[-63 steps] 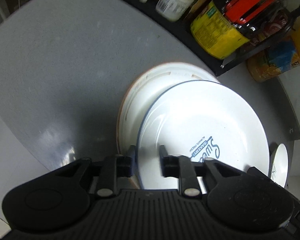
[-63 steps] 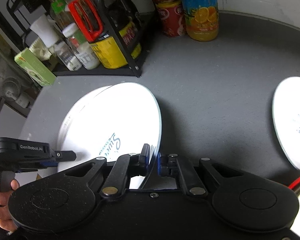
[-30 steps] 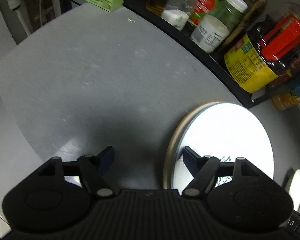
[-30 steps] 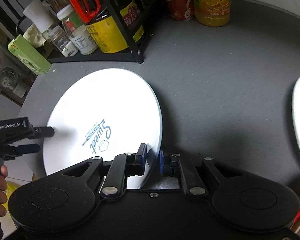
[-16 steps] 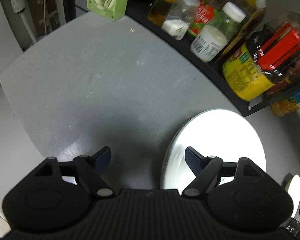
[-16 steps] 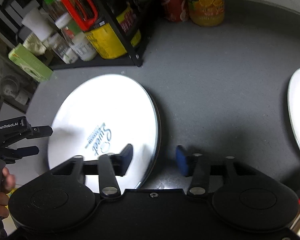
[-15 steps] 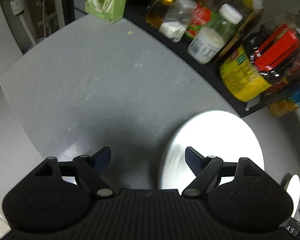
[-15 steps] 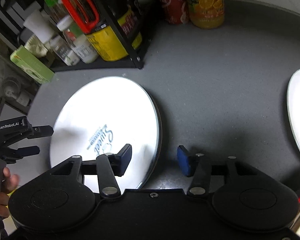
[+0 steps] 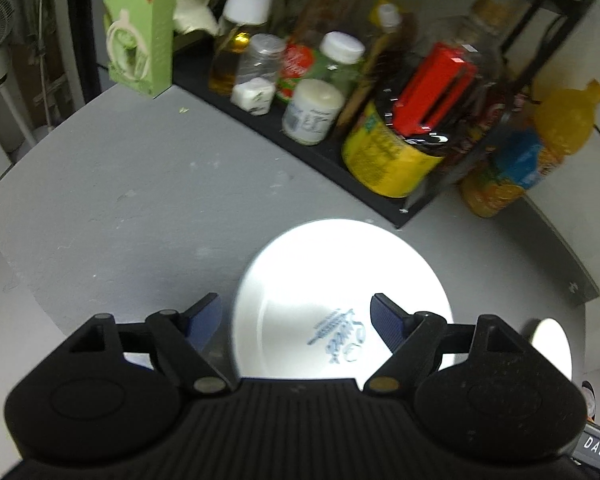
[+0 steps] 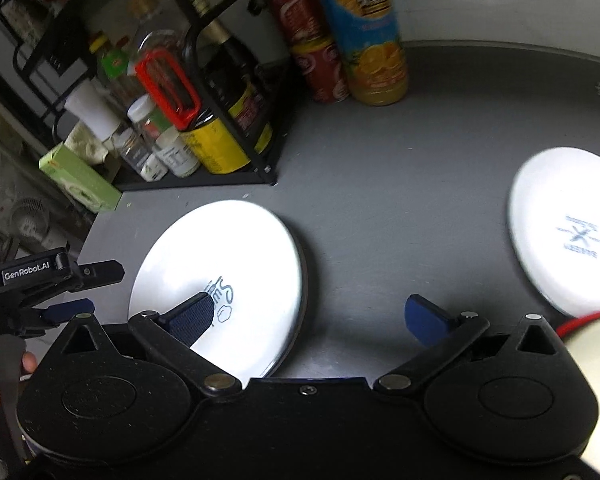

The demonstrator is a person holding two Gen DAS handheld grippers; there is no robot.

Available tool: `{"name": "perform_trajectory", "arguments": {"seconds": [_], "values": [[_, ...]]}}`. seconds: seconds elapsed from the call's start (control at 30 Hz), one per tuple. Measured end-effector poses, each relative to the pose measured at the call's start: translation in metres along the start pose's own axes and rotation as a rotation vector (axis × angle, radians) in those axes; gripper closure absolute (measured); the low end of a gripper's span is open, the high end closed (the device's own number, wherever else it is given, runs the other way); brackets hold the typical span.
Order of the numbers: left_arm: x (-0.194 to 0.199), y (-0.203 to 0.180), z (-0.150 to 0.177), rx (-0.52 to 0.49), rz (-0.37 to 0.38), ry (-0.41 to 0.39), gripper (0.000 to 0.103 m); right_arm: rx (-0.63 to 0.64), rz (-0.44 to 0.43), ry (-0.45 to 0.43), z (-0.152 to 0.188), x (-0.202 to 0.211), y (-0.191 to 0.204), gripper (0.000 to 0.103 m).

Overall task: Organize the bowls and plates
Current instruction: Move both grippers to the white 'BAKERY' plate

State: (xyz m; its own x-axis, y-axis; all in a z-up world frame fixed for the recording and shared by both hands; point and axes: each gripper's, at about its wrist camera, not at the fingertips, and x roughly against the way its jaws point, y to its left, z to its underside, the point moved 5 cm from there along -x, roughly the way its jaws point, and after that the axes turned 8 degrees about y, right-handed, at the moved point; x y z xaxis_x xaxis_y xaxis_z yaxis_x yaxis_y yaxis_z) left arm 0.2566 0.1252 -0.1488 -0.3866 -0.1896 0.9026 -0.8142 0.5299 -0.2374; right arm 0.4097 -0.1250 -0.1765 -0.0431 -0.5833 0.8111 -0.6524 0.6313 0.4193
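A white plate with a blue logo [image 9: 332, 276] lies flat on the grey table [image 9: 140, 200]. It rests on another plate, of which only a thin edge shows in the right wrist view. My left gripper [image 9: 296, 314] hangs open above the plate's near edge, holding nothing. In the right wrist view the same plate [image 10: 228, 248] is at centre left. My right gripper [image 10: 308, 314] is open over its right rim, touching nothing. The left gripper [image 10: 96, 286] hovers open by the plate's left side, held by a hand. A second white plate [image 10: 572, 236] lies apart at far right.
A black wire rack [image 9: 380, 196] with bottles, jars and a yellow-labelled jug stands behind the plate. An orange juice bottle [image 10: 368, 40] and red cans [image 10: 312, 48] stand by the wall. A green box [image 9: 140, 32] sits at the rack's left end. The table's edge curves close on the left.
My right gripper has opened wide, let go of the logo plate and drawn back. The plate now lies flat. My left gripper stays open and has lifted, so more of the rack shows.
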Motion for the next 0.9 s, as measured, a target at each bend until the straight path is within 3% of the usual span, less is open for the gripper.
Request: {"name": "perform_trajectory", "arguments": {"seconds": [0.17,0.7,0.9], "values": [[0.011,-0.019,0.007,-0.059,0.016,-0.012,0.023,-0.013,-0.018,0.003,0.011,0.019,-0.006,0.000],[0.028,-0.081,0.059,-0.229,0.056,0.016,0.023,-0.143,0.044,-0.122,0.048,0.088,-0.053,0.000],[0.029,-0.108,0.074,-0.292,0.077,0.033,0.023,-0.207,0.028,-0.162,0.056,0.113,-0.070,0.000]]}}
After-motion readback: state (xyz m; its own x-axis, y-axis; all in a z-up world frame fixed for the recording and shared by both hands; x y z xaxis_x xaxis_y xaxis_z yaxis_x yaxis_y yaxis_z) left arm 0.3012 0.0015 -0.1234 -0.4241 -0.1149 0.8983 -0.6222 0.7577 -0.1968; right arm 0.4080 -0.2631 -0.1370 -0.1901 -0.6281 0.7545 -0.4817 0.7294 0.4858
